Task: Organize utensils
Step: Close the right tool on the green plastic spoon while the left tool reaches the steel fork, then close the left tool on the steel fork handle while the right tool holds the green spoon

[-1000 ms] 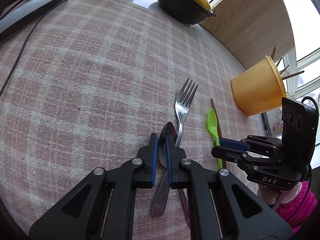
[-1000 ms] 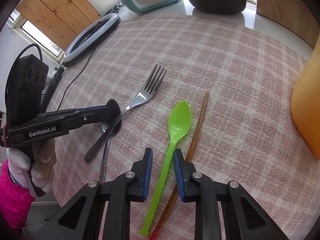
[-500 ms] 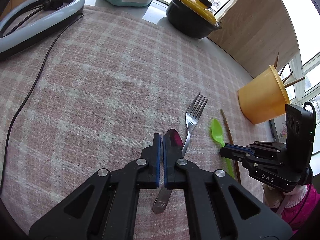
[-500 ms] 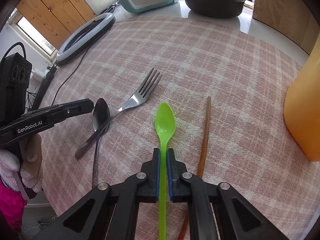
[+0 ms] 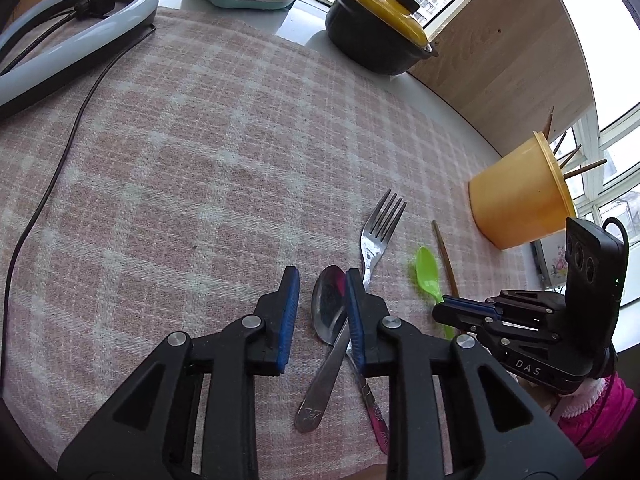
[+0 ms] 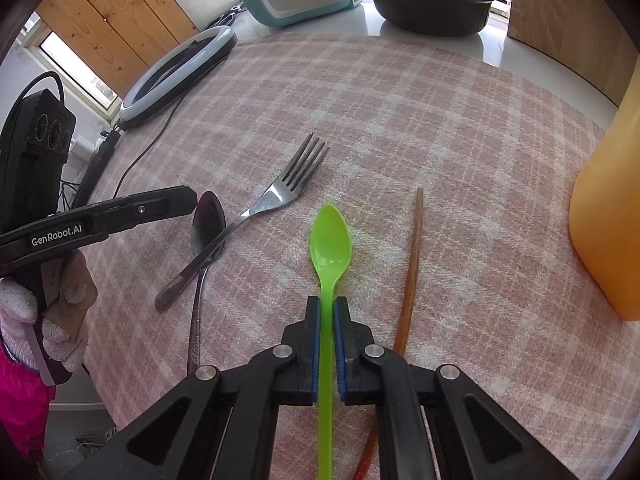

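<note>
Right gripper (image 6: 328, 316) fingers clamped on the green spoon (image 6: 330, 264) handle, bowl on the checked cloth beside the chopstick (image 6: 410, 264). Left gripper (image 5: 320, 316) fingers opening, astride the metal spoon (image 5: 328, 308) crossing the fork (image 5: 376, 240), gripping neither

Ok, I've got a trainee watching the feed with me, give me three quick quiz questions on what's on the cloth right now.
1. True or false: the right gripper is shut on the green spoon.
2. Which utensil lies across the metal spoon? A) chopstick B) fork C) knife
3. Fill in: the lone chopstick lies between the green spoon and the ____ cup.

Key: 1 true; 2 B, the fork handle crosses it, beneath the left gripper, whose jaws are opening; 3 orange.
</note>
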A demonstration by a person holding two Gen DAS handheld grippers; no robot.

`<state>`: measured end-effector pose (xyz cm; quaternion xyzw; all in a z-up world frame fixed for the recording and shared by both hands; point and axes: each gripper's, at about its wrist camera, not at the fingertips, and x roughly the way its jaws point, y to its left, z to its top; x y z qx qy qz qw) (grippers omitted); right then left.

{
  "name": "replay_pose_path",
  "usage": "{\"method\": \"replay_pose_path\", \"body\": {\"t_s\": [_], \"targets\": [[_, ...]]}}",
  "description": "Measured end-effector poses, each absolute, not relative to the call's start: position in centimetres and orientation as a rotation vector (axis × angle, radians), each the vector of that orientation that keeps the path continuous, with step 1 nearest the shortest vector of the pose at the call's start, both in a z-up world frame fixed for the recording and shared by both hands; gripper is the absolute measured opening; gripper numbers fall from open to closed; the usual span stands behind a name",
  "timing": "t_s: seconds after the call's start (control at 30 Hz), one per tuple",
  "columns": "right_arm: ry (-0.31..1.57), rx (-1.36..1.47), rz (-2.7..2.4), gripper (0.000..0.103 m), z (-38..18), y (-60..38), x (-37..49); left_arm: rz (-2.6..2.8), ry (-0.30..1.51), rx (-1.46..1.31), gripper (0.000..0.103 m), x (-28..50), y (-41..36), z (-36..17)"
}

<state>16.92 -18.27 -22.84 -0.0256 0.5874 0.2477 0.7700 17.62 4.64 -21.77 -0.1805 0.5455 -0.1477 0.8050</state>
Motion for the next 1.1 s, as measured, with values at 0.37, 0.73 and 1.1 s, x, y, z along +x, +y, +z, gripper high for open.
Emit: {"method": "replay_pose_path", "body": {"t_s": [0.37,0.73,1.1], "targets": [[1.274,-0.037,0.519,0.004,-22.9,-19.0,16.7,-0.318,1.190,-0.215,0.021,18.6,1.9,-20.9],[1.275,-0.014,0.512,0.004,-22.9,-19.5,16.7,-0.378,1.273,0.122,0.021,19.3,-4.3,-21.5],[1.268,-0.003,0.513,0.004,-22.9,-19.6,16.7,-0.367,1.319,0.401,0.014,20.2,-7.9,-22.3]]}}
